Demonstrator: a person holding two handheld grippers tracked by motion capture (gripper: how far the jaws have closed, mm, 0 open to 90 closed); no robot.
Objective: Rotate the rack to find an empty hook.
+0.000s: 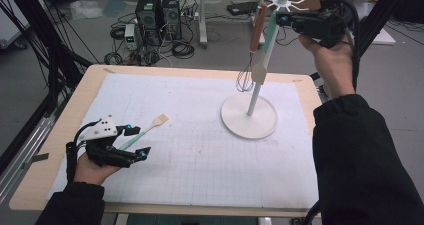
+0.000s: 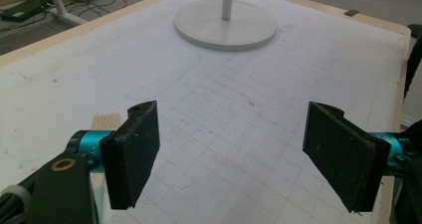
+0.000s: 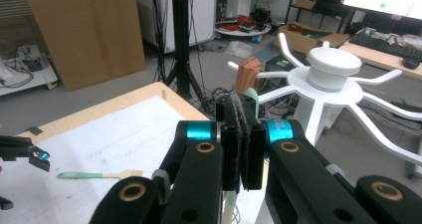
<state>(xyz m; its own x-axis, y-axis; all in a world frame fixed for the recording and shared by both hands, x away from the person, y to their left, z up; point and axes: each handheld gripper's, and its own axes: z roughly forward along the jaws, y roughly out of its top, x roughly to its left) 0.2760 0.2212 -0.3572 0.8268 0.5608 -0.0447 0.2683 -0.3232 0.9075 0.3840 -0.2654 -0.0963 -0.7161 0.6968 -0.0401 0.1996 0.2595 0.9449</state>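
Right gripper [image 1: 281, 20]: jaws clamped on mint-handled spatula [image 1: 264, 60] by rack [image 1: 249, 116] hooks.
Left gripper [image 1: 137, 141]: jaws wide apart, nothing between, resting beside second spatula [image 1: 145, 132].

A matt white plastic-looking rack [image 1: 249, 116] with a smooth disc base stands ahead of the left gripper [image 1: 136, 141], whose black pads [image 2: 137, 152] look rough and dull beside glossy teal metal collars. By that gripper lies a spatula [image 1: 145, 130] with a pale wooden blade and mint handle. The right gripper [image 1: 283, 20] pinches a second mint spatula [image 1: 264, 55] beside a wood-handled wire whisk [image 1: 250, 55]. Gridded white paper mat [image 1: 200, 150] covers the light wooden tabletop [image 1: 65, 130].
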